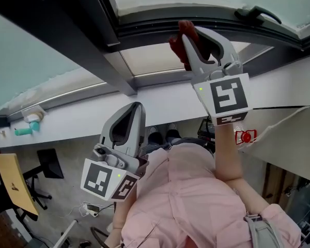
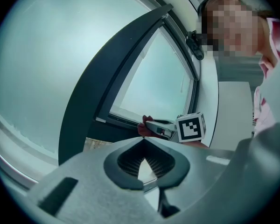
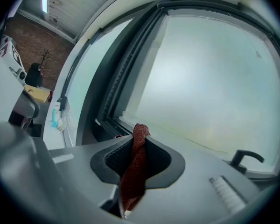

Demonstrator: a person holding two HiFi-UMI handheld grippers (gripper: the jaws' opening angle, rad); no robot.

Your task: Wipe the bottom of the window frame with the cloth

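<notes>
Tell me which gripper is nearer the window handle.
Right. The right gripper, holding the cloth, is at the frame left of the handle; the left gripper is lower, off the frame.

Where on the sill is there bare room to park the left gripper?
The white sill is bare between the small teal items at its left end and the left gripper, shut and empty. Crowded: that left end, and the window frame where the right gripper clamps the cloth.

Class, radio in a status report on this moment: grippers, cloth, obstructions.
Right gripper shut on red cloth, up at the dark window frame. Left gripper shut, empty, held low. Window handle on the frame, right of the cloth in head view.
</notes>
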